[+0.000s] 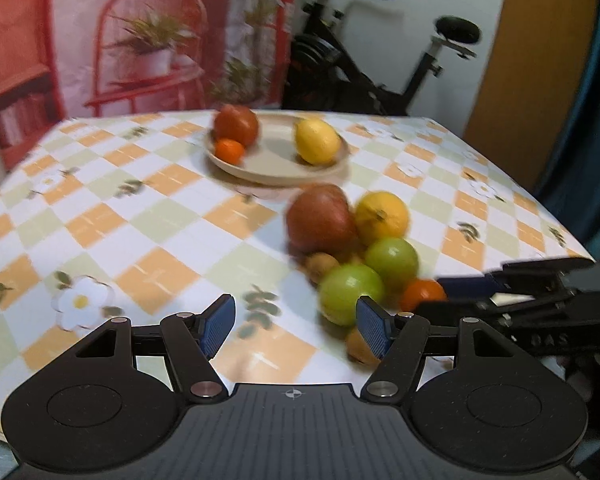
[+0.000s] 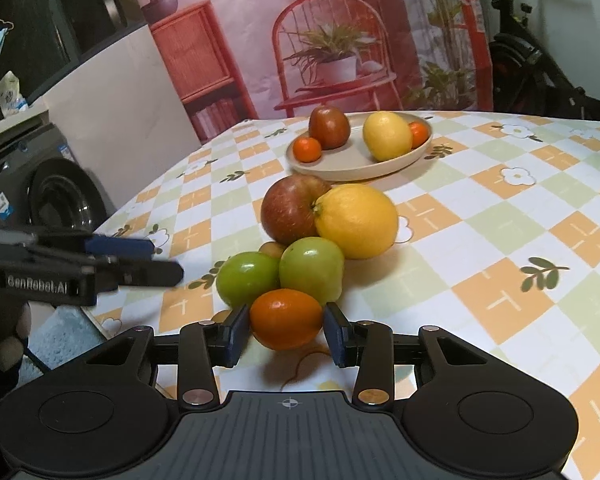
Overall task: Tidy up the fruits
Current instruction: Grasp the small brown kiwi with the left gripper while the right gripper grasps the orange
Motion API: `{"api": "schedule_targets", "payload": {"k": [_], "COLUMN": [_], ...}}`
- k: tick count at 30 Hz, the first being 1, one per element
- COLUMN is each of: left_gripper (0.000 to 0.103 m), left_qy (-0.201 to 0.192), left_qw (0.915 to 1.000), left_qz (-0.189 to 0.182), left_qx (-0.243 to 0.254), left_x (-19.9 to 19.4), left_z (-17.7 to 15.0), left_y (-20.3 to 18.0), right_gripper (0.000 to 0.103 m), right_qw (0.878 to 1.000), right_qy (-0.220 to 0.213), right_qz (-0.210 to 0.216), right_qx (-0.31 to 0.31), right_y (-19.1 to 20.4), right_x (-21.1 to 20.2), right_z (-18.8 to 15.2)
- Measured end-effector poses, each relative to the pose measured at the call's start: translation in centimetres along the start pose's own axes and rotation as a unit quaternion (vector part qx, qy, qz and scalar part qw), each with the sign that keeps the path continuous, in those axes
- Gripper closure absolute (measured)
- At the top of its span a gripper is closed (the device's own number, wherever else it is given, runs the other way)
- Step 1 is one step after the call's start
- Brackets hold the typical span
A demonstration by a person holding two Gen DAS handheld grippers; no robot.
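A loose pile of fruit lies on the checked tablecloth: a red apple (image 2: pixel 290 208), a large yellow citrus (image 2: pixel 358 220), two green apples (image 2: pixel 247 278) (image 2: pixel 312 270), a small brown fruit (image 2: pixel 272 249) and a tangerine (image 2: pixel 286 318). My right gripper (image 2: pixel 286 334) has both blue pads against the tangerine's sides. Further back, a beige plate (image 2: pixel 352 172) holds a dark red apple (image 2: pixel 329 127), a lemon (image 2: pixel 386 136) and two small tangerines. My left gripper (image 1: pixel 296 328) hovers open over the cloth left of the pile, with one green apple (image 1: pixel 350 292) just beyond its right pad.
The table's left edge drops off toward a washing machine (image 2: pixel 60 196). An exercise bike (image 1: pixel 380 60) stands behind the far edge, beside a printed backdrop (image 1: pixel 140 40). The left gripper's fingers (image 2: pixel 140 260) reach in from the left of the right wrist view.
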State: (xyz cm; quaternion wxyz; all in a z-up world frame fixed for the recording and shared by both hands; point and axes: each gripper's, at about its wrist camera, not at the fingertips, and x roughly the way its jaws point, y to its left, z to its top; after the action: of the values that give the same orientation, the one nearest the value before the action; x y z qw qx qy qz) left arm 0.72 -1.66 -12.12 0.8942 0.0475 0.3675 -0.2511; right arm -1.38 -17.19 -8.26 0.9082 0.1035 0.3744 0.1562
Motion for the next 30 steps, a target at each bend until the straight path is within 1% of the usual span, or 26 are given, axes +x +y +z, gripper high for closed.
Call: {"api": "schedule_targets", "payload": {"k": [4,9,11,12,13,17,21,24,25,26,27,30], "left_gripper": [0.041,0.049,0.054,0.059,0.061,0.061,0.061,0.061,0.063,0.066,0.073,0.073], "left_qy": [0.015,0.035,0.042,0.045,0.050,0.062,0.071,0.073,0.074,0.075,0.076,0.075], "left_qw": [0.9993,0.9977,0.9972,0.9970,0.9967,0.9958,0.9945,0.9943,0.9944,0.9945,0.9945,0.9946], "left_qz": [-0.029,-0.049,-0.054,-0.056,-0.057,-0.063,-0.069,-0.065,-0.061,-0.059,-0.059,-0.058], "left_qx": [0.019,0.030,0.031,0.030,0.029,0.024,0.035,0.043,0.043,0.042,0.041,0.042], "left_x": [0.5,1.3,1.6,1.7,2.0,2.5,3.0,3.6,3.7,3.8,3.9,3.8], "left_z": [-0.2,-0.6,-0.7,-0.7,-0.7,-0.7,-0.7,-0.6,-0.6,-0.6,-0.6,-0.7], "left_y": [-1.0,-1.8,-2.0,-2.0,-2.0,-2.0,-2.4,-2.7,-2.7,-2.6,-2.6,-2.5], "right_gripper": [0.066,0.066,0.066,0.066,0.066,0.066,0.066,0.066,0.066,0.066,0.066,0.066], "right_qw": [1.000,1.000,1.000,1.000,1.000,0.999,0.998,0.998,0.998,0.998,0.998,0.997], "right_qy": [-0.004,-0.008,-0.013,-0.016,-0.019,-0.026,-0.029,-0.029,-0.029,-0.029,-0.029,-0.028], "right_qz": [0.004,-0.001,-0.006,-0.009,-0.014,-0.028,-0.041,-0.044,-0.045,-0.046,-0.047,-0.049], "right_qx": [0.005,0.008,0.013,0.016,0.019,0.030,0.039,0.040,0.040,0.040,0.041,0.044], "right_y": [-0.3,-0.6,-0.9,-1.1,-1.3,-2.1,-2.7,-2.9,-2.9,-2.9,-3.0,-3.1], "right_x": [-0.5,-0.8,-1.1,-1.2,-1.3,-1.5,-1.6,-1.5,-1.5,-1.5,-1.4,-1.4], "right_z": [-0.1,-0.4,-0.5,-0.5,-0.5,-0.5,-0.6,-0.7,-0.7,-0.7,-0.7,-0.8]}}
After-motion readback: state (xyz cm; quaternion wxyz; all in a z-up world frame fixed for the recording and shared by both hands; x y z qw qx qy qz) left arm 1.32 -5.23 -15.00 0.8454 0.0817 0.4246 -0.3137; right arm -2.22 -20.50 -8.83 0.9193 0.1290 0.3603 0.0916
